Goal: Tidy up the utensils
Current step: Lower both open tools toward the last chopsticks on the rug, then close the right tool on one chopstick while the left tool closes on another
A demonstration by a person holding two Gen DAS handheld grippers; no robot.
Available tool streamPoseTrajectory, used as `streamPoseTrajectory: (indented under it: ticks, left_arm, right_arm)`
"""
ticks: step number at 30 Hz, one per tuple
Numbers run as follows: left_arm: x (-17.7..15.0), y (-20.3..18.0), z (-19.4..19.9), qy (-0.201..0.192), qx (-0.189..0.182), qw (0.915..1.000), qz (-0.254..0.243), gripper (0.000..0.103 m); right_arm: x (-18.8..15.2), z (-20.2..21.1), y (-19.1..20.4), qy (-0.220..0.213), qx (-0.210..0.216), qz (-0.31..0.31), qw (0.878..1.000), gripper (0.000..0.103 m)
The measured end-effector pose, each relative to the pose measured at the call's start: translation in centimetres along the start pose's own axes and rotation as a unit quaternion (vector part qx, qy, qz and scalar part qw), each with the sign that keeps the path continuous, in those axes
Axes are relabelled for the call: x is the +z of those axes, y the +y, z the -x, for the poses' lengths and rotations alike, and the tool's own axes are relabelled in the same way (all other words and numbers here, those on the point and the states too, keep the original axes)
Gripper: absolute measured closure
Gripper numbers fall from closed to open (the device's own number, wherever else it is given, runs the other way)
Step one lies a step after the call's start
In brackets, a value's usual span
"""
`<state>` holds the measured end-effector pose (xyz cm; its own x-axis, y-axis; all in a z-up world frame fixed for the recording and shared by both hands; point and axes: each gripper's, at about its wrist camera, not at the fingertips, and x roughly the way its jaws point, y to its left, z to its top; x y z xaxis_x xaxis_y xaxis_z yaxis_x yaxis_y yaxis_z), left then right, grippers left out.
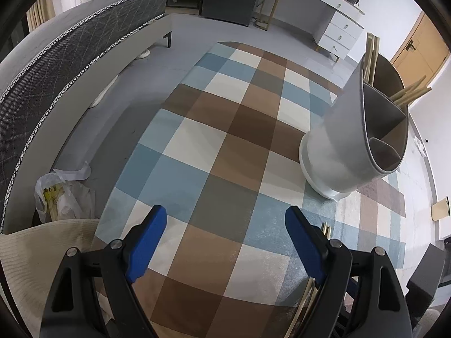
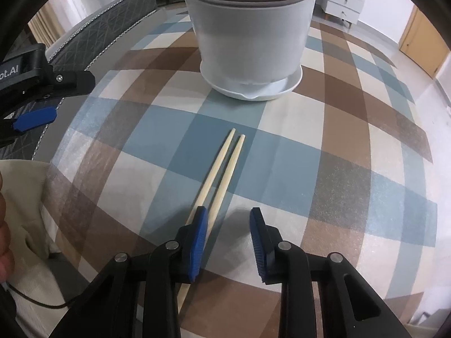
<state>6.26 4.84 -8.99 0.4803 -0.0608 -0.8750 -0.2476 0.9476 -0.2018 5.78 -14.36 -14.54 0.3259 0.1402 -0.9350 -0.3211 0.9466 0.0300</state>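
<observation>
On the checked surface (image 2: 324,152), near to far, the right hand-held gripper (image 2: 228,239) hangs spread over two chopsticks (image 2: 225,169), the left hand-held gripper (image 1: 225,239) gapes over bare cloth, and the white holder (image 2: 251,36) stands beyond.

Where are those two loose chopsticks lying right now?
In the right wrist view the chopsticks lie side by side on the checked tablecloth, in front of the white utensil holder, their near ends running under the open right tool.
</observation>
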Motion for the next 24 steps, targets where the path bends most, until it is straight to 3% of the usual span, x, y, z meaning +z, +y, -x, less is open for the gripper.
streamPoseTrajectory:
  ticks: [6, 12, 19, 24]
  left_arm:
    - [0.2, 0.8, 0.0, 0.002, 0.002, 0.9999, 0.011, 0.020]
    - [0.0, 1.3, -0.4, 0.012, 0.009, 0.9998, 0.011, 0.020]
    - [-0.6, 0.5, -0.6, -0.007, 0.015, 0.9996, -0.021, 0.020]
    - [-1.7, -1.6, -0.8, 0.002, 0.005, 0.9975, -0.071, 0.020]
  right_arm:
    - [1.6, -0.8, 0.7, -0.010, -0.029, 0.019, 0.999, 0.076]
    - [3.3, -1.6, 0.4, -0.037, -0.019, 0.015, 0.999, 0.096]
    - [3.5, -0.7, -3.3, -0.061, 0.047, -0.063, 0.995, 0.103]
    - [3.3, 2.3, -7.0, -0.109, 0.093, -0.132, 0.981, 0.103]
